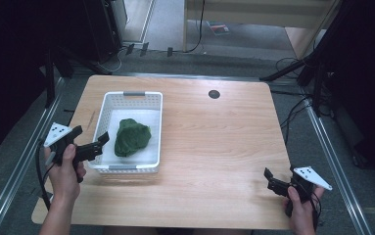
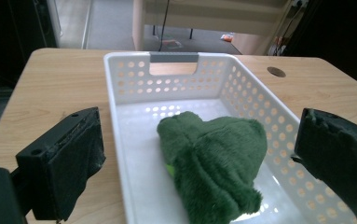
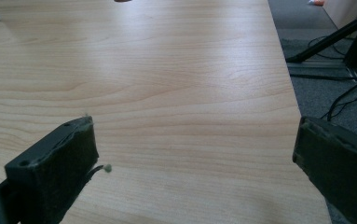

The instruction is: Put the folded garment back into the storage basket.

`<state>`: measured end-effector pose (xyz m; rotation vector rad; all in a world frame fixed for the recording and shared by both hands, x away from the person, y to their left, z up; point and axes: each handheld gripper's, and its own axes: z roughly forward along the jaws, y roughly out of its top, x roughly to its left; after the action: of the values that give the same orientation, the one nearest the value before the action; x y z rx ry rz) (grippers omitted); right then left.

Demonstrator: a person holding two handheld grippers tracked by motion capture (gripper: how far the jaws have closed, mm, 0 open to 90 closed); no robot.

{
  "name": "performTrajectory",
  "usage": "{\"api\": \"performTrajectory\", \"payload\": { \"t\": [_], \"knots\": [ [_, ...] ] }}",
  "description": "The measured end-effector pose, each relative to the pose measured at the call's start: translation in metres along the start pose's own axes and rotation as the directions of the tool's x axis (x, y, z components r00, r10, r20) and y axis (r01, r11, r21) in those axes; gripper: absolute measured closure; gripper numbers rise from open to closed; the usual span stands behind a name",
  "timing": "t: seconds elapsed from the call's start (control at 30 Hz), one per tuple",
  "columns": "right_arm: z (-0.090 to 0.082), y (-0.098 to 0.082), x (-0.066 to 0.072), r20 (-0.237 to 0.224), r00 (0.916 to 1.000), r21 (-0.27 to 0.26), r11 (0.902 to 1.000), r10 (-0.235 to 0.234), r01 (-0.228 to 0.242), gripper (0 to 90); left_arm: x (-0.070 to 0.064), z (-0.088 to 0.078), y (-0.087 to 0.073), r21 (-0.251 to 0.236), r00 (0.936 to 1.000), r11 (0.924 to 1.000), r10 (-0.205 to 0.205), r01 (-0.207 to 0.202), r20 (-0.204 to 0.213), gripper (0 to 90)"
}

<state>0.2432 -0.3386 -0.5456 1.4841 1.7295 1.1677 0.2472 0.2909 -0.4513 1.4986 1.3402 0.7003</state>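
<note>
Two tools, both w/ jaws wide, holding nothing; left tool (image 1: 98, 142) at lower left of frame, just beside white basket (image 1: 107, 105); green plush cloth (image 1: 131, 137) lies inside basket; right tool (image 1: 270, 179) lower right, over bare table (image 1: 214, 142).

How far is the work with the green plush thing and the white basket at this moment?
Looks done: the green plush thing lies inside the white basket. In hand: nothing; the left tool hovers open at the basket's near left corner, aimed at the plush, and the right tool rests open over the bare table. Left: whether the plush was just dropped or will be picked up cannot be told.
</note>
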Motion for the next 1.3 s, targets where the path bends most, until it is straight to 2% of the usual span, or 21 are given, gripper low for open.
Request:
{"api": "performTrajectory", "payload": {
  "t": [0.33, 0.53, 0.63, 0.73, 1.07, 1.3],
  "knots": [
    [0.0, 0.0, 0.0, 0.002, 1.0, 0.0, 1.0, 0.003, -0.003, 0.0, 0.021, -0.021, -0.017, -0.03, 0.9994, 0.9992, -0.026, 0.025, -0.022, 2.1],
    [0.0, 0.0, 0.0, 0.001, 1.0, -0.003, 1.0, 0.0, 0.0, 0.0, 0.028, -0.03, -0.026, -0.063, 0.9999, 0.998, -0.006, 0.005, -0.014, 2.1],
    [0.0, 0.0, 0.0, 0.001, 1.0, -0.002, 1.0, 0.002, -0.002, 0.0, 0.035, -0.034, -0.032, -0.073, 0.9997, 0.9971, -0.023, 0.023, -0.011, 2.0],
    [0.0, 0.0, 0.0, 0.001, 1.0, -0.002, 1.0, 0.002, -0.002, 0.0, 0.043, -0.039, -0.042, -0.08, 0.9984, 0.9957, -0.048, 0.046, -0.029, 2.0],
    [0.0, 0.0, 0.0, 0.003, 1.0, -0.002, 1.0, -0.002, 0.002, 0.1, 0.06, -0.05, -0.064, -0.087, 0.9958, 0.9938, -0.074, 0.069, -0.054, 2.0],
    [0.0, 0.0, 0.0, 0.006, 1.0, -0.001, 1.0, -0.004, 0.004, 0.0, 0.073, -0.053, -0.083, -0.068, 0.9918, 0.9931, -0.101, 0.096, -0.079, 2.0]
  ]
}}
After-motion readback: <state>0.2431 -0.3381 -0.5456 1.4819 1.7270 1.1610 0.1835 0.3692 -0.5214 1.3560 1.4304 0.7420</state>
